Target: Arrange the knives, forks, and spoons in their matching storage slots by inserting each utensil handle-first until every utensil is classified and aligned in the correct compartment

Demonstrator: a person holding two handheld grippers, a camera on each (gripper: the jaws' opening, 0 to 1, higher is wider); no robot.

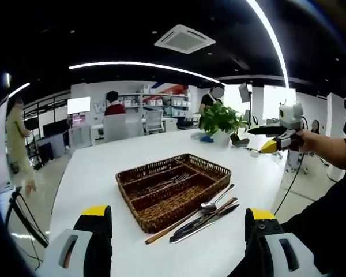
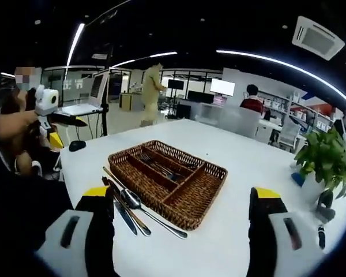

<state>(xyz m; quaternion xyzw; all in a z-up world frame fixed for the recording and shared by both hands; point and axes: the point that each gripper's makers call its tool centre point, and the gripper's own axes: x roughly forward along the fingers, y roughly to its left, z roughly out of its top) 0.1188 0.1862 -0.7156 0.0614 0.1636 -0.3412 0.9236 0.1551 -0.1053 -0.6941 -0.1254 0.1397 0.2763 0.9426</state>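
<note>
Both claws wide apart and empty above the white surface (image 1: 104, 167), a wicker tray ahead of each.

The left claw (image 1: 176, 222) and right claw (image 2: 181, 202) hold nothing; the wicker tray (image 1: 219, 171) lies beyond their tips, what look like forks (image 1: 172, 182) in one slot. Loose utensils (image 1: 205, 216), a spoon (image 2: 132, 199) among them, lie on the surface against the tray's near edge. A potted plant (image 1: 221, 120) stands well behind.
</note>
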